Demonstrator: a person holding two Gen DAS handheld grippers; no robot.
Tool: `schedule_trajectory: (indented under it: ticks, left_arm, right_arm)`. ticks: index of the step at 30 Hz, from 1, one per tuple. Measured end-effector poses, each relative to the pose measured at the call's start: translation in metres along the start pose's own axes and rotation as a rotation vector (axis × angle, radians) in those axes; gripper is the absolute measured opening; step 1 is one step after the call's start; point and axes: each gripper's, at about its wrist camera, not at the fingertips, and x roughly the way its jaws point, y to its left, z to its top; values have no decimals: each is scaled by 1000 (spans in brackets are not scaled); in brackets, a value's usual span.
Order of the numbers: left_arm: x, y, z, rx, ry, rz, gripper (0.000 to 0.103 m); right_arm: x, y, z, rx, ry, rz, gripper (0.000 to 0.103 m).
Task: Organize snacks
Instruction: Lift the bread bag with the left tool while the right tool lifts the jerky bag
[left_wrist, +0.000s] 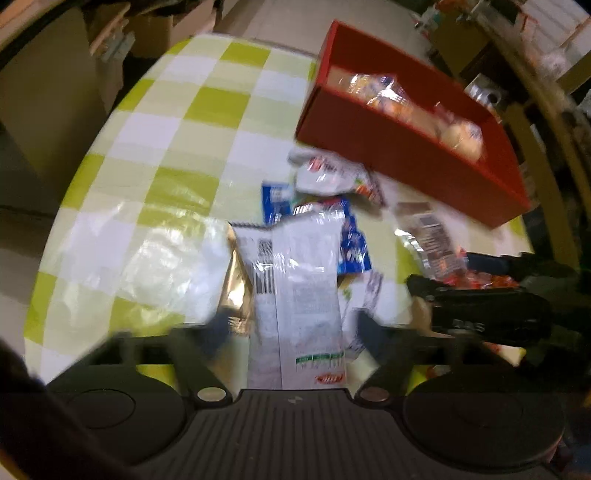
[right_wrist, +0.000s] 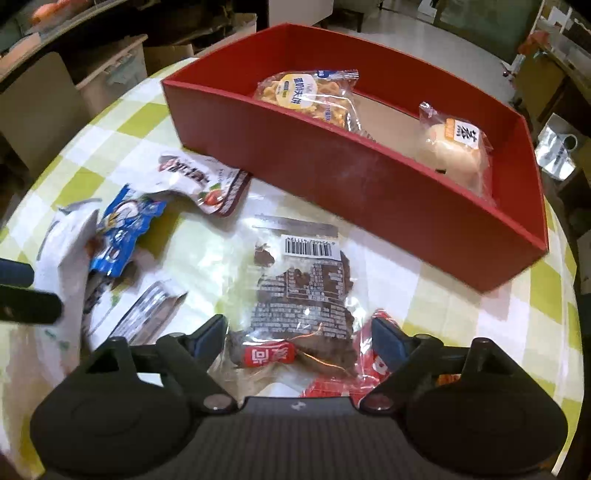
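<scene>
Dim, warm indoor light. Glare sat white on the glossy checked tablecloth (left_wrist: 147, 254) in the left wrist view and on the clear packet (right_wrist: 295, 273) in the right. Left view was motion-blurred throughout; right view sharper, smeared only at near left. Fisheye bent the red box (right_wrist: 369, 177) and table edges; corners fell dark.

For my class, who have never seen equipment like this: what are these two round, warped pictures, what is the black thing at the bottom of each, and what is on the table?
Each picture comes from a wide-angle camera on a hand-held claw; a person holds one per hand. The black shape below is the claw itself.

The left claw is open around a white snack packet, though blur hides whether it touches it. The right claw is open over a clear packet of dark snacks.

A checked tablecloth carries loose packets and a red box already holding a yellow-labelled snack bag and a wrapped bun.
</scene>
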Motion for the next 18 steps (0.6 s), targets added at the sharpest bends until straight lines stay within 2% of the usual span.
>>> schedule_trajectory:
  ticks: [3, 6, 8, 10, 12, 18]
  left_arm:
    - [8, -4, -2, 9, 7, 24, 91]
    - [22, -9, -5, 21, 23, 81, 83]
    - [27, -7, -8, -19, 22, 65, 83]
    - [22, -8, -9, -23, 17, 55, 66]
    - [14, -9, -9, -35, 11, 45, 54]
    - [-5, -27, -14, 46, -52, 116, 51]
  right_arm:
    - [-14, -3, -13, 57, -24, 35, 88]
    - [-31, -6, -24, 123, -58, 55, 88]
    - [-40, -7, -26, 165, -86, 84, 88]
    - [-49, -7, -30, 182, -106, 101, 88]
    - [-56, -6, -34, 188, -119, 106, 88]
    - [-76, -8, -38, 198, -178, 109, 88]
